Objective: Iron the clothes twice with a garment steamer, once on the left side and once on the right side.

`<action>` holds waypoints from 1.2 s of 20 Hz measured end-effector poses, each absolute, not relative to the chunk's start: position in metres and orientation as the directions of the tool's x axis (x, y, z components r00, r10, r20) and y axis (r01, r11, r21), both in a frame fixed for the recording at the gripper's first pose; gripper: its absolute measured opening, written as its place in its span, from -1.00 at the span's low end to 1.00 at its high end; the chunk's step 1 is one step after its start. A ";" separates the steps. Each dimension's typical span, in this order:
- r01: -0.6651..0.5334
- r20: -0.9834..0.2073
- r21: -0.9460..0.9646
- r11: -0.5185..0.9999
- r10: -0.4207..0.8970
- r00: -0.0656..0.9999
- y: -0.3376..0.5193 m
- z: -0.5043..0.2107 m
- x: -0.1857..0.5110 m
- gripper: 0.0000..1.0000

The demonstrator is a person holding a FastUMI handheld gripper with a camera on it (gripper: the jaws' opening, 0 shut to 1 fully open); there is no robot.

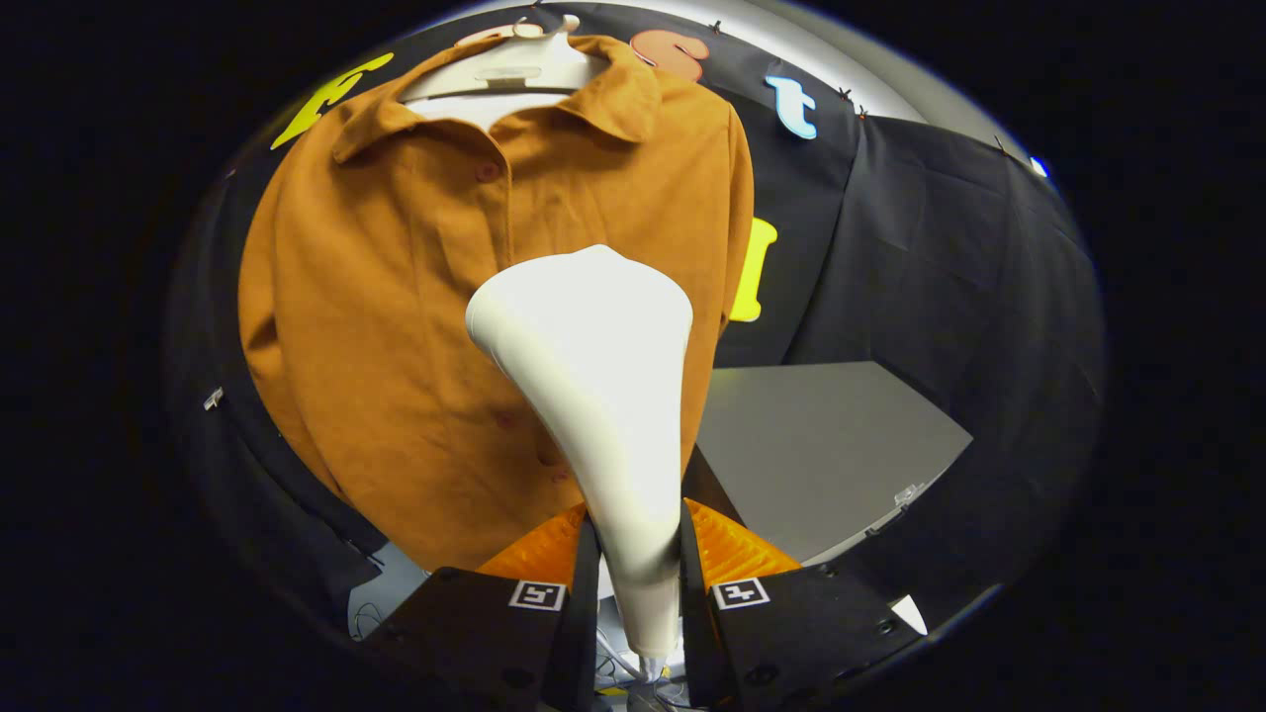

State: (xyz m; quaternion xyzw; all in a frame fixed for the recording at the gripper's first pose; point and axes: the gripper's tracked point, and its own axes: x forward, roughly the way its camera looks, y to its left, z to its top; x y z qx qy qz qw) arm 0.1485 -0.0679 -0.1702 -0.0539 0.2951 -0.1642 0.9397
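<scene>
Tongs (633, 554) clenched on your white garment steamer (603, 396), both fingers pressing its handle. Steamer head rests against the orange shirt (396, 326), right of the button line; grey bench (821, 445) at 3 o'clock.

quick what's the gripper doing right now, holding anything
Gripper: shut on the garment steamer, both fingers pressing its handle, with the head up against the orange shirt.

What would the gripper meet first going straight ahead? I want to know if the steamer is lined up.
Probably the shirt. The gripper is shut on the steamer, whose head points at the shirt's front near the button line. The gap between them is unclear.
</scene>
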 end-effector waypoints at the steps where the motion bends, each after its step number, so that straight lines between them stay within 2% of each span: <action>1: 0.264 -0.520 -0.195 0.945 -0.328 0.789 -0.059 -0.161 0.154 -0.21; 11: 0.181 -0.443 -0.208 0.961 -0.257 0.859 0.017 -0.129 0.187 -0.22; 24: 0.248 -0.448 -0.301 0.921 -0.366 0.816 0.032 -0.157 0.204 -0.22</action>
